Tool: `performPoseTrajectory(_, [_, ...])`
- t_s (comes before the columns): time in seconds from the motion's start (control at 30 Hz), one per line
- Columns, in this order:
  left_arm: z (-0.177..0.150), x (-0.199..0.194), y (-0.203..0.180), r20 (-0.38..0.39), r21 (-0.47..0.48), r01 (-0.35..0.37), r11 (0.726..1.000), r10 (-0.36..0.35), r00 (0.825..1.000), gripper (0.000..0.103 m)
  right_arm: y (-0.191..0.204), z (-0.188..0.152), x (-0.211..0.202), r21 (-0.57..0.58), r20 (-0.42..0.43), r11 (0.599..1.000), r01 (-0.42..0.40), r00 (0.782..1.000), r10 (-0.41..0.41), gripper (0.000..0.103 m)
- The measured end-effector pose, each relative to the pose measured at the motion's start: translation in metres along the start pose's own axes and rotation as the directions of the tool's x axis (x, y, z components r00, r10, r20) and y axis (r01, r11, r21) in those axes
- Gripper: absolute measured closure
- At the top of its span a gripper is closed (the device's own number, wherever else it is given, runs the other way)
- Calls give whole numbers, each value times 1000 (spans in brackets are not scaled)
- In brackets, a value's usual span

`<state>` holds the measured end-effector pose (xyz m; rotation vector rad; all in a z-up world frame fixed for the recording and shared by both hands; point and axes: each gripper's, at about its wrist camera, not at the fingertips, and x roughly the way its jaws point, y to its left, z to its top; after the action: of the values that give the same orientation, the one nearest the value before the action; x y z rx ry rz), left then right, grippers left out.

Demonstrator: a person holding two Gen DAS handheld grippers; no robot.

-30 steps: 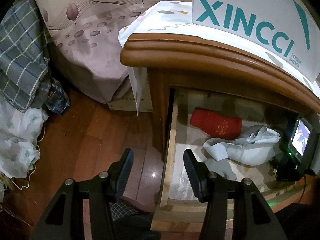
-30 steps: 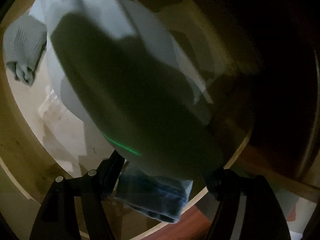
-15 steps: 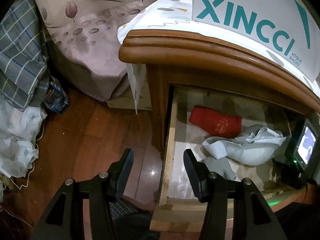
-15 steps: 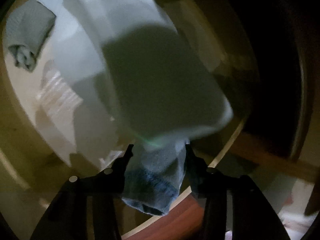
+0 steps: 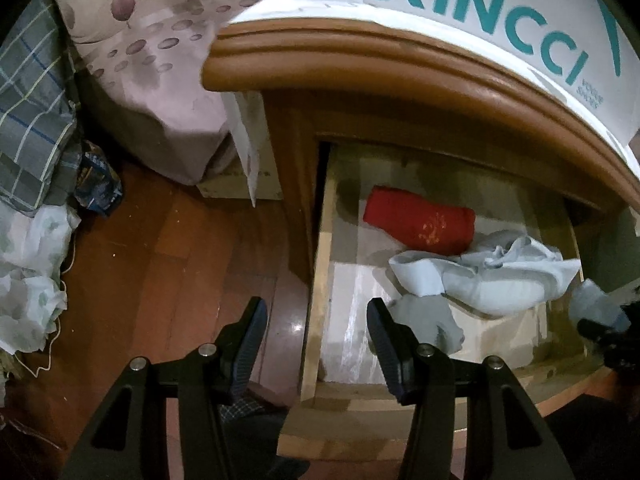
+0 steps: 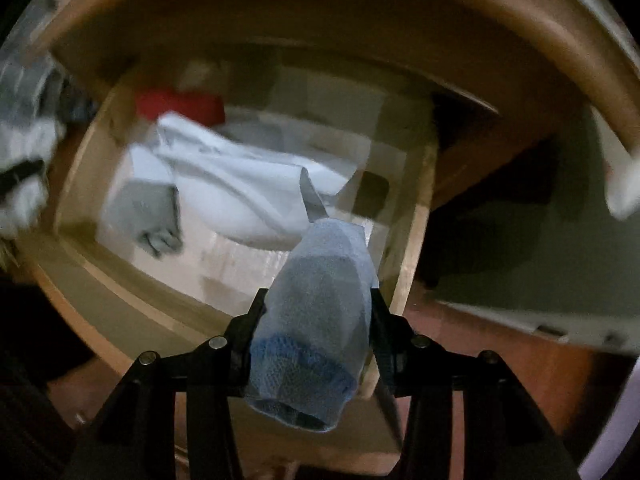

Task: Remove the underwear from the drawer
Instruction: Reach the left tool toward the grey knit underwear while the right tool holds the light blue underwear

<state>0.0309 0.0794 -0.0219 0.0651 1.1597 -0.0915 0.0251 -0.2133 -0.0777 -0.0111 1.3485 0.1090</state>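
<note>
The wooden drawer (image 5: 320, 280) of a nightstand stands open. In it lie a red folded garment (image 5: 420, 224), a crumpled white garment (image 5: 500, 280) and a small grey piece (image 5: 428, 320). My right gripper (image 6: 316, 320) is shut on a rolled light-blue piece of underwear (image 6: 320, 312) and holds it above the drawer's front right corner (image 6: 412, 272). In the left wrist view it shows at the right edge (image 5: 600, 316). My left gripper (image 5: 316, 332) is open and empty, over the drawer's left wall.
A white XINCCI shoe box (image 5: 500, 20) sits on the nightstand top (image 5: 360, 60). A bed with a patterned sheet (image 5: 160, 60) stands to the left. Plaid cloth (image 5: 28, 120) and white bags (image 5: 28, 272) lie on the wooden floor (image 5: 180, 260).
My right gripper has closed on the blue underwear and lifted it back out of the drawer, clear of the white garment. The left gripper has barely moved.
</note>
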Motion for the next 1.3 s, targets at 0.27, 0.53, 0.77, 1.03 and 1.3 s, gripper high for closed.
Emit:
performPoseTrajectory(0.27, [-6, 9, -19, -63, 52, 39, 998, -36, 997, 50, -32, -15, -11, 187, 156, 982, -20, 988, -9, 60])
performPoseTrajectory(0.53, [-11, 22, -48, -173, 82, 168, 982, -152, 973, 50, -34, -17, -7, 244, 231, 964, -110, 972, 52, 59])
performPoseTrajectory(0.77, [-6, 44, -68, -250, 122, 145, 982, -111, 962, 50, -41, -22, -12, 261, 247, 961, -93, 969, 27, 59])
performPoseTrajectory(1.03, [3, 67, -84, -308, 120, 133, 984, -91, 947, 50, -42, -21, -9, 269, 237, 956, -117, 970, 52, 59])
performPoseTrajectory(1.3, [5, 93, -88, -404, 64, 138, 988, -101, 909, 50, -49, -22, -9, 287, 244, 946, -147, 967, 77, 59])
